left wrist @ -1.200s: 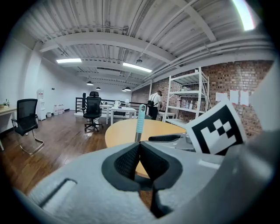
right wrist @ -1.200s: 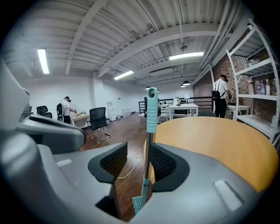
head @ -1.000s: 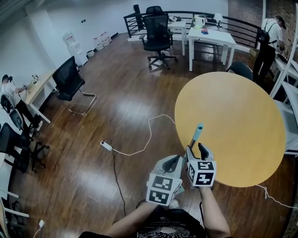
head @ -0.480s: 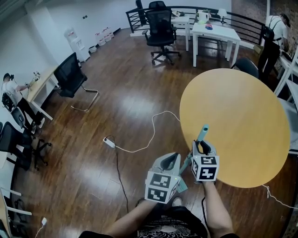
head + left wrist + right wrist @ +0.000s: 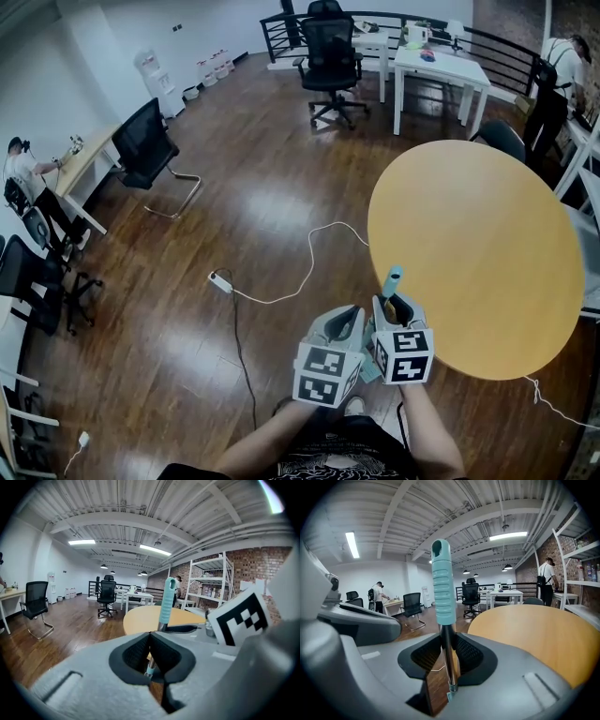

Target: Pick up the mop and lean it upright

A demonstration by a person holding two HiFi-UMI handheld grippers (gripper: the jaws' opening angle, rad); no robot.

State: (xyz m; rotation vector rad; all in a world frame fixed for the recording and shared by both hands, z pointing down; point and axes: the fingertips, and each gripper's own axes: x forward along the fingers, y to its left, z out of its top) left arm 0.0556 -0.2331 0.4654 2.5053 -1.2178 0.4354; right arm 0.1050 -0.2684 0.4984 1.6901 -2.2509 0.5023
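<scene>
The mop shows only as its pole: a teal ribbed grip [image 5: 393,277] on a thin metal shaft, standing nearly upright by the round table's near edge. My right gripper [image 5: 394,305] is shut on the shaft just below the grip [image 5: 442,583], and its jaws have just been closing onto it. In the right gripper view the shaft runs down between the black pads [image 5: 469,654]. My left gripper [image 5: 352,323] sits close on the left of the pole, its jaws meeting at the tips with nothing held. From the left gripper view the teal grip [image 5: 166,603] rises just beyond those jaws. The mop head is hidden.
A round yellow table [image 5: 478,244] lies right ahead. A white power strip [image 5: 217,278] and its cable trail over the dark wood floor. Black chairs [image 5: 145,150] stand left and far back, white desks [image 5: 441,70] beyond. A person [image 5: 553,84] stands at far right.
The right gripper's jaws closed around the mop's shaft. It then swung right and back left with the pole, so the teal grip now stands closer to me.
</scene>
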